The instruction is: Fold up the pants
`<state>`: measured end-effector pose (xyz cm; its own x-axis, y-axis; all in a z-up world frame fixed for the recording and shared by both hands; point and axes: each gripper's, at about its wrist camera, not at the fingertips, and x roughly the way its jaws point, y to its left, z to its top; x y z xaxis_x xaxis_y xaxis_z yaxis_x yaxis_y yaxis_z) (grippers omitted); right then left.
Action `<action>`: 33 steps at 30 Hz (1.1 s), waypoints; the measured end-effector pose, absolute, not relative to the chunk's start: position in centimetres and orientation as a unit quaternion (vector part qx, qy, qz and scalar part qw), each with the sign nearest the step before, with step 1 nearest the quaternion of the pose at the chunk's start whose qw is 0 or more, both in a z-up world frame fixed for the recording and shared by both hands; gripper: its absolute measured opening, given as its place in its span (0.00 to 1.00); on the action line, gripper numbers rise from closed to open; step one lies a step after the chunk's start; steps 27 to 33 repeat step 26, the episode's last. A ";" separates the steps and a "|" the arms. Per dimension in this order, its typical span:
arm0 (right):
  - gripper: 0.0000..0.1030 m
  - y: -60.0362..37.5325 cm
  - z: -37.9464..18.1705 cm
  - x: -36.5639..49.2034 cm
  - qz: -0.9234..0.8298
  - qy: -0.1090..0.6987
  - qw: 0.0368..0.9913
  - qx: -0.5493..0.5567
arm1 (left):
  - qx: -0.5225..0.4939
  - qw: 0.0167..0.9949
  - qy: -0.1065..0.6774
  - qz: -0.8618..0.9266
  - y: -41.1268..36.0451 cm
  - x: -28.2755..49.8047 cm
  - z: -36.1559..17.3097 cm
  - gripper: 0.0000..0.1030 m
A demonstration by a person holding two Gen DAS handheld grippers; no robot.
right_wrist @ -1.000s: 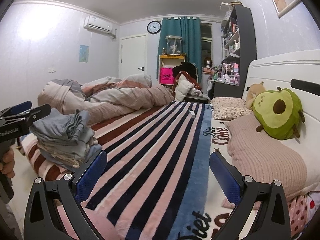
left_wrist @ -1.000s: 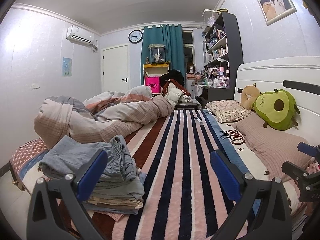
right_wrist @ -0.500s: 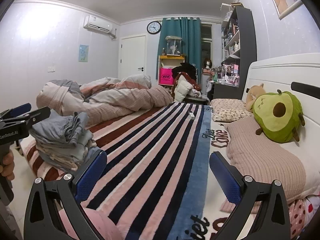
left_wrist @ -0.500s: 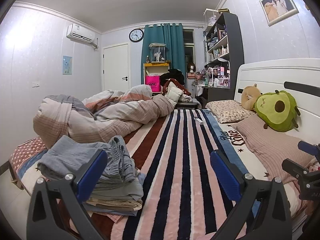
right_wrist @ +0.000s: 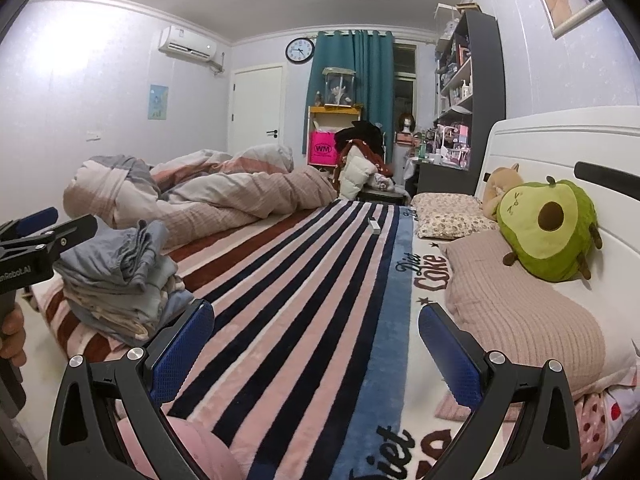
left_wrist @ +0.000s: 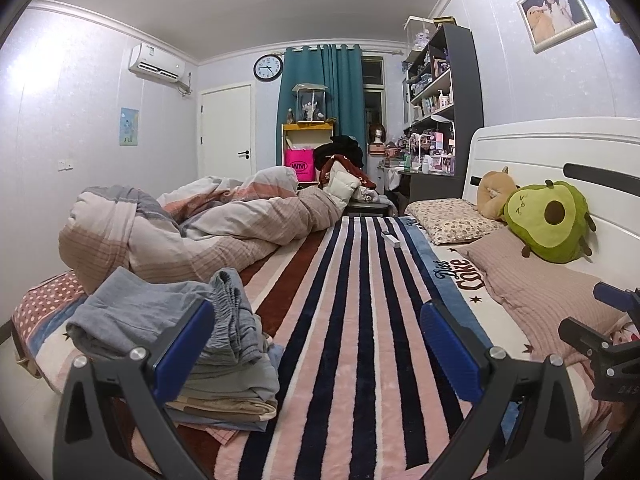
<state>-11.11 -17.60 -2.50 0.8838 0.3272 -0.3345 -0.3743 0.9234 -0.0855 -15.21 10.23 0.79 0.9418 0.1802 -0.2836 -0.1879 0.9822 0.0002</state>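
Note:
A stack of folded clothes with grey-blue pants on top (left_wrist: 168, 320) lies at the left edge of the striped blanket (left_wrist: 360, 320); it also shows in the right wrist view (right_wrist: 120, 272). My left gripper (left_wrist: 316, 344) is open and empty, held above the blanket just right of the stack. My right gripper (right_wrist: 316, 344) is open and empty over the blanket near the front edge. A pink garment (right_wrist: 200, 448) lies under its left finger. Each gripper shows at the edge of the other's view.
A crumpled duvet (left_wrist: 192, 232) fills the far left of the bed. Pillows (left_wrist: 540, 292) and an avocado plush (left_wrist: 548, 224) lie along the white headboard on the right. A small white remote (left_wrist: 390, 238) lies on the blanket farther back.
Both grippers have drifted slightly back and down; the views shift a little. Both stay open and empty.

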 end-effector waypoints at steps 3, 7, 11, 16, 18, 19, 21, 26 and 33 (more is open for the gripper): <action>0.99 -17.5 -2.6 -11.1 0.180 0.160 0.968 -0.074 | -0.014 0.985 0.143 0.094 10.3 -15.2 0.8 0.99; 0.99 -17.5 -2.6 -11.1 0.179 0.162 0.968 -0.071 | -0.014 0.985 0.144 0.094 10.3 -15.3 0.7 0.99; 0.99 -17.5 -2.7 -11.0 0.179 0.162 0.968 -0.074 | -0.013 0.985 0.144 0.094 10.2 -15.3 0.7 0.99; 0.99 -17.5 -2.7 -11.1 0.181 0.163 0.967 -0.072 | -0.014 0.985 0.144 0.094 10.2 -15.3 0.6 0.99; 0.99 -17.5 -2.7 -11.0 0.179 0.162 0.968 -0.073 | -0.014 0.985 0.145 0.094 10.2 -15.2 0.6 0.99; 0.99 -17.5 -2.7 -11.0 0.179 0.163 0.968 -0.073 | -0.015 0.985 0.145 0.094 10.2 -15.2 0.6 0.99; 0.99 -17.5 -2.7 -11.0 0.180 0.162 0.968 -0.072 | -0.014 0.985 0.145 0.094 10.2 -15.2 0.6 0.99; 0.99 -17.5 -2.7 -11.3 0.171 0.149 0.971 -0.074 | -0.013 0.985 0.146 0.088 10.0 -15.2 0.4 0.99; 0.99 -17.5 -2.7 -11.3 0.171 0.149 0.971 -0.074 | -0.013 0.985 0.146 0.088 10.0 -15.2 0.4 0.99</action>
